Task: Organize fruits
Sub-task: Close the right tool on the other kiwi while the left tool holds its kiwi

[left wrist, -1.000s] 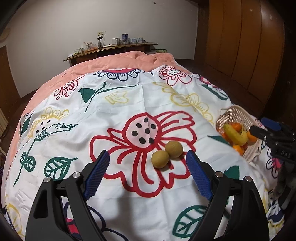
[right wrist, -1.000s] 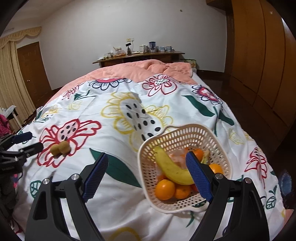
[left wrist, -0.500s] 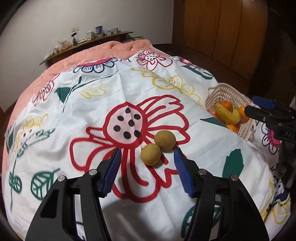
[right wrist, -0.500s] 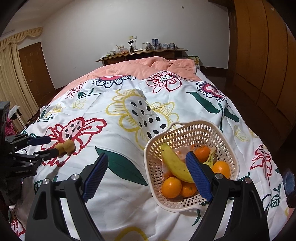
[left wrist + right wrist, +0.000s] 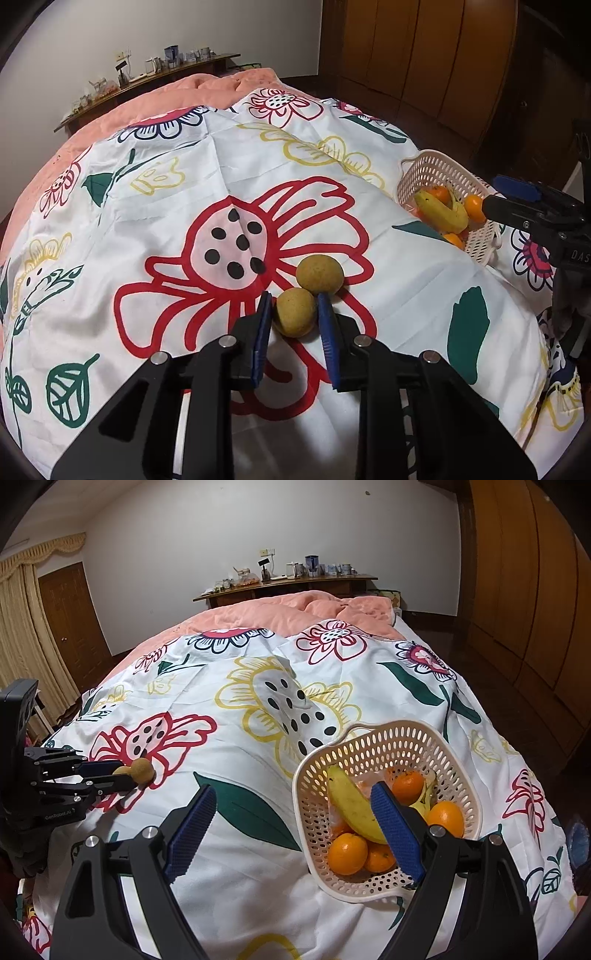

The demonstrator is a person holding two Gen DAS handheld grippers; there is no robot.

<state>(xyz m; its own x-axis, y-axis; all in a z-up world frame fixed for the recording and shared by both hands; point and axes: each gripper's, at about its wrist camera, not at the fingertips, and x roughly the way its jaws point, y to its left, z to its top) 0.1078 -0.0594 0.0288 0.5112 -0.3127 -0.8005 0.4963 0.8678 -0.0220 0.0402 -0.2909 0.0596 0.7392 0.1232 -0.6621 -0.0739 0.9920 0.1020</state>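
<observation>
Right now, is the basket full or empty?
Partly full: the basket holds a banana and several oranges, below its rim.

In the right wrist view the left claw (image 5: 125, 775) covers most of the nearer brown fruit (image 5: 120, 770), so only a sliver of it shows beside the farther brown fruit (image 5: 143, 770). The right claw (image 5: 295, 830) has one finger (image 5: 395, 830) across the basket (image 5: 314, 775), hiding part of the banana (image 5: 351, 805) and the oranges (image 5: 347, 853) beneath. The small items on the far shelf (image 5: 288, 585) are too small to tell apart, and the bed (image 5: 258, 155) runs off every lower edge.
</observation>
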